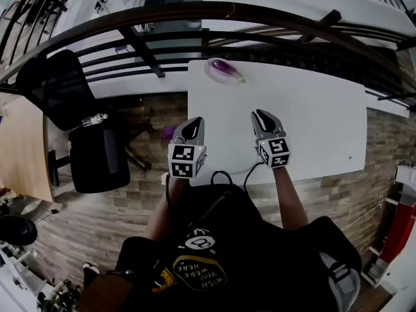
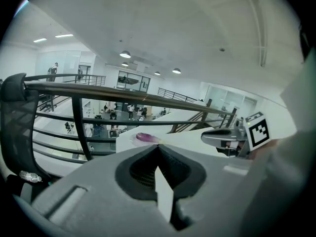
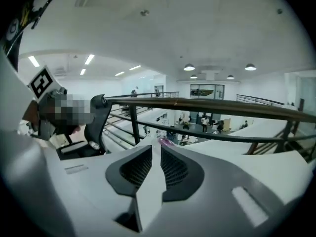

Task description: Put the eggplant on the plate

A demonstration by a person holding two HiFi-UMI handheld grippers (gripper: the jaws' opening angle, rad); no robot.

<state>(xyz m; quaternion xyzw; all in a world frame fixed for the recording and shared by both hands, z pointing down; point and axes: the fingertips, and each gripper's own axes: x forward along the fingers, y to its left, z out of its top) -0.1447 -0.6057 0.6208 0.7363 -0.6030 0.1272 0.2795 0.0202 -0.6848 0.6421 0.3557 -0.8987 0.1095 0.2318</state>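
A purple eggplant (image 1: 227, 70) lies on a clear plate (image 1: 210, 69) at the far left corner of the white table (image 1: 312, 122). Both grippers hover over the table's near edge, far short of the eggplant and close to the person's body. My left gripper (image 1: 193, 128) is shut and empty; in the left gripper view its tips (image 2: 158, 145) meet below the distant eggplant (image 2: 146, 138). My right gripper (image 1: 262, 116) holds nothing. In the right gripper view its jaws (image 3: 156, 146) stand a narrow slit apart, with the eggplant (image 3: 165, 141) far ahead.
A dark metal railing (image 1: 149, 18) curves behind the table's far edge. A black office chair (image 1: 91, 145) with a small bottle (image 1: 95, 119) on it stands left of the table. Cables run from the grippers to the person's chest.
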